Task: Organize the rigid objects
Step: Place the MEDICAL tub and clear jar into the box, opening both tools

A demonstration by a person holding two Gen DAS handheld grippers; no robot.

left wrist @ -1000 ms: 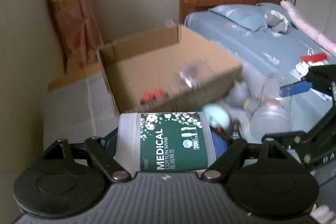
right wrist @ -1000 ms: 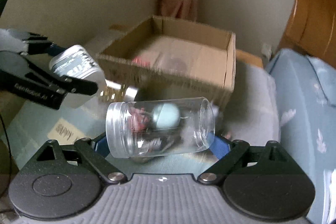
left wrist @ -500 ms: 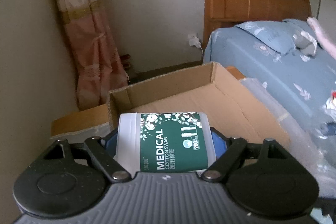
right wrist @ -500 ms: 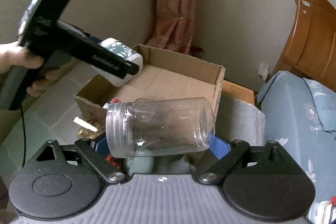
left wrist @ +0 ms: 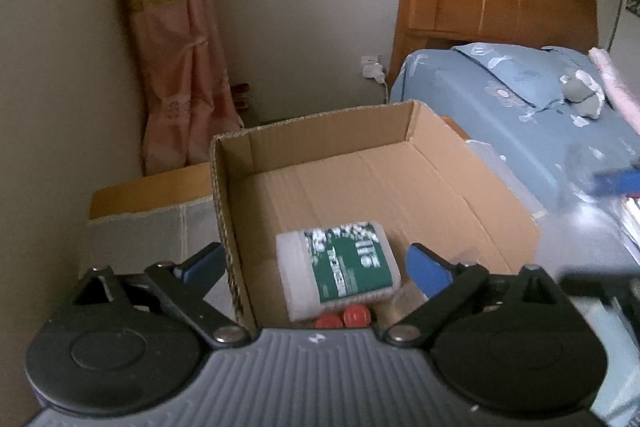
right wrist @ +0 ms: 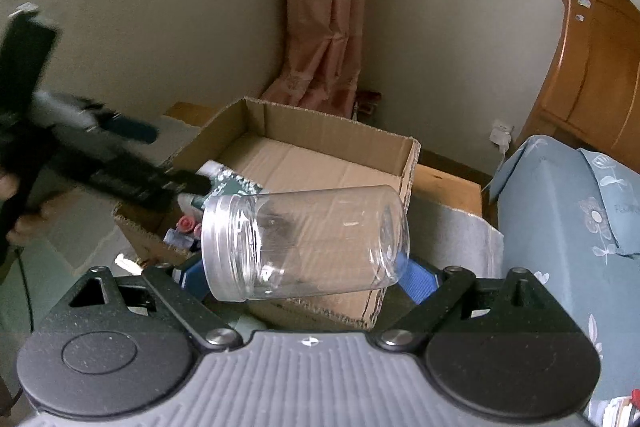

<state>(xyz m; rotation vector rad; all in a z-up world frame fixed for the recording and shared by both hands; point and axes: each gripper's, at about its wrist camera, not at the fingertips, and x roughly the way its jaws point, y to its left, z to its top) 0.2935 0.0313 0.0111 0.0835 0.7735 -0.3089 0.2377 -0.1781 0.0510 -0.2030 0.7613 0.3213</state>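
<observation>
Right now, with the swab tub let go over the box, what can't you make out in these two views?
- Cotton swab tub: label motion-blurred in the left wrist view; whether it has landed is unclear.
- Cardboard box: its near corner, with the red caps, is cut off by the left hand-held gripper.
- Right wrist view: the clear jar in the right hand-held gripper covers the box's near wall.

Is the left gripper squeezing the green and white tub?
No, the left gripper has just been opening, and the green and white tub sits loose in the cardboard box, clear of both fingers.
</observation>
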